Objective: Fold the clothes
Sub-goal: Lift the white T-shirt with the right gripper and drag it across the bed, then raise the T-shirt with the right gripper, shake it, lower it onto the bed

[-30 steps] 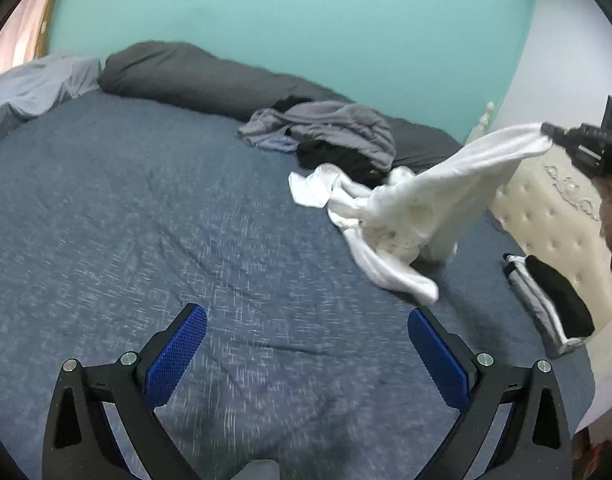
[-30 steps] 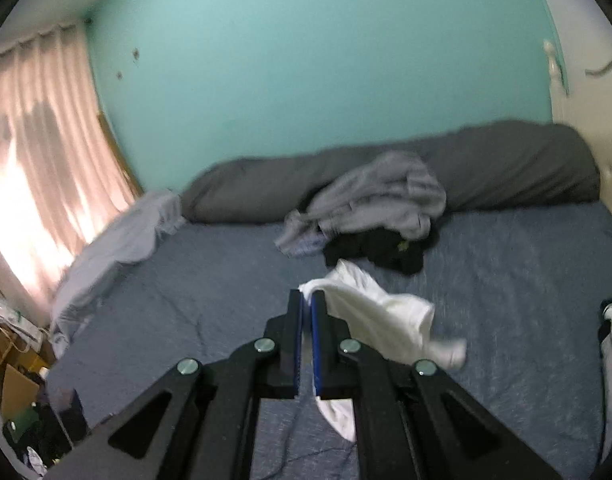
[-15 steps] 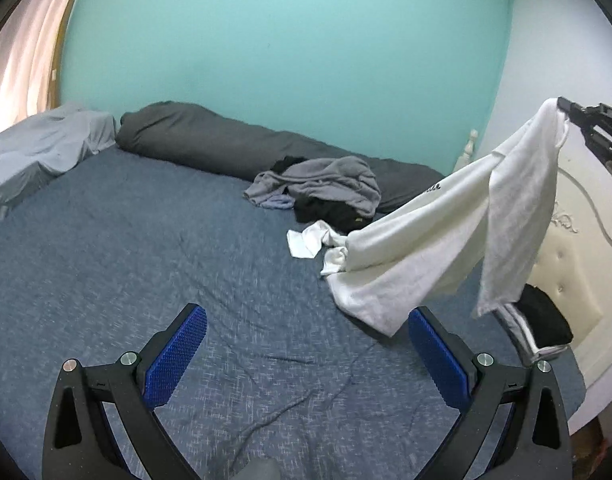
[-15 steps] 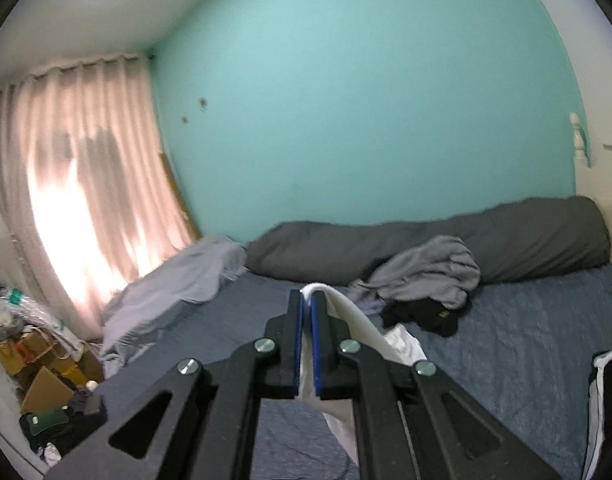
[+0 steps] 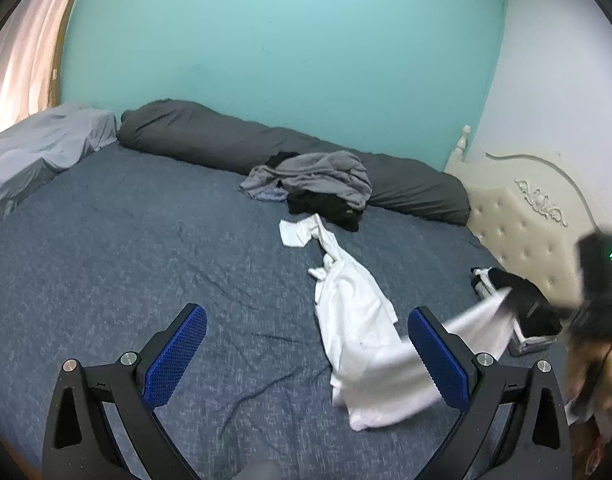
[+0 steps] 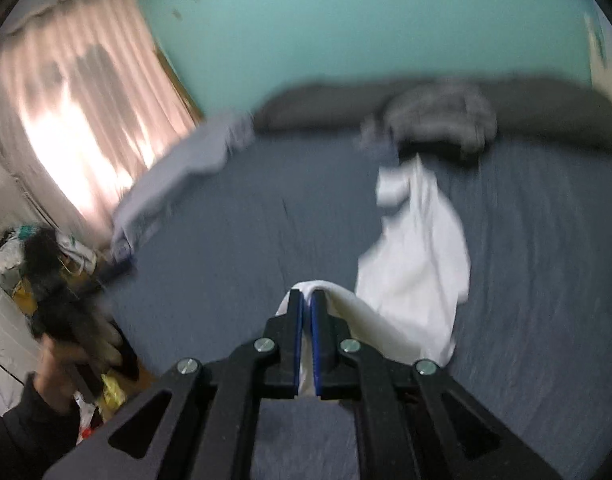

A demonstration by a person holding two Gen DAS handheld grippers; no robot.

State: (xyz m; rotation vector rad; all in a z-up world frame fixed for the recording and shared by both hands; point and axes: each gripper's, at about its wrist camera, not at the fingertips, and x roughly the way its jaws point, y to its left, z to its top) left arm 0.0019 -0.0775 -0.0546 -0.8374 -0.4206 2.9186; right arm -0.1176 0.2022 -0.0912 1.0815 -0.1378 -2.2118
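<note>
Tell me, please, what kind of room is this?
Most likely a bedroom in a home: a wide bed with a tufted headboard, a long grey bolster by the teal wall, and a curtained window.

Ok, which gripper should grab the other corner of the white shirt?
Left, probably. The left gripper is open and empty, with the white shirt on the bed just ahead. The right gripper is shut on one edge.

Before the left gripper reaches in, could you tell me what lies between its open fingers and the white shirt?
Only bare blue bedsheet before the white shirt, per the left wrist view.
</note>
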